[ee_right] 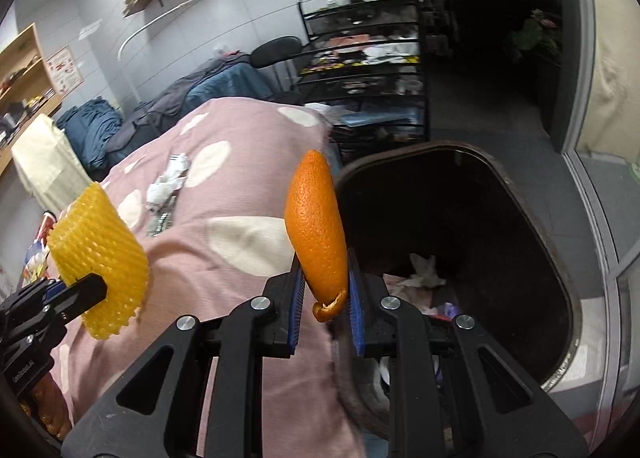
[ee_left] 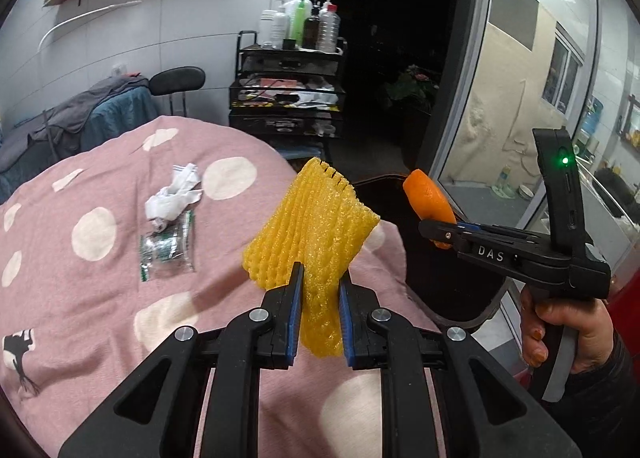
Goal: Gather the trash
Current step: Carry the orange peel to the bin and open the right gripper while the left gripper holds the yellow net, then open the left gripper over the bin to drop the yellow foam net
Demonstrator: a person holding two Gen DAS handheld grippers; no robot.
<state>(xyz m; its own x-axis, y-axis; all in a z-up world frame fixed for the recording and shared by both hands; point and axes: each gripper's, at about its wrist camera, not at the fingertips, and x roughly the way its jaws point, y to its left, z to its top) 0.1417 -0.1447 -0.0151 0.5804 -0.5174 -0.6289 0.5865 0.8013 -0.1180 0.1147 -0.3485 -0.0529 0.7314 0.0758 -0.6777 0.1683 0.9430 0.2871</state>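
Beside the pink spotted bed (ee_right: 240,177), the right gripper (ee_right: 322,290), jaws clamped on orange peel (ee_right: 318,225), and left gripper (ee_left: 320,310), pinching yellow foam net (ee_left: 312,225), should clear the bin (ee_right: 560,278) rim at the bed's edge before releasing.

Each camera sits close behind its own fingers and looks forward and down over the pink bed (ee_left: 120,298). Both views share the bed, the black cart (ee_right: 368,69) and the dark bin (ee_right: 500,217).
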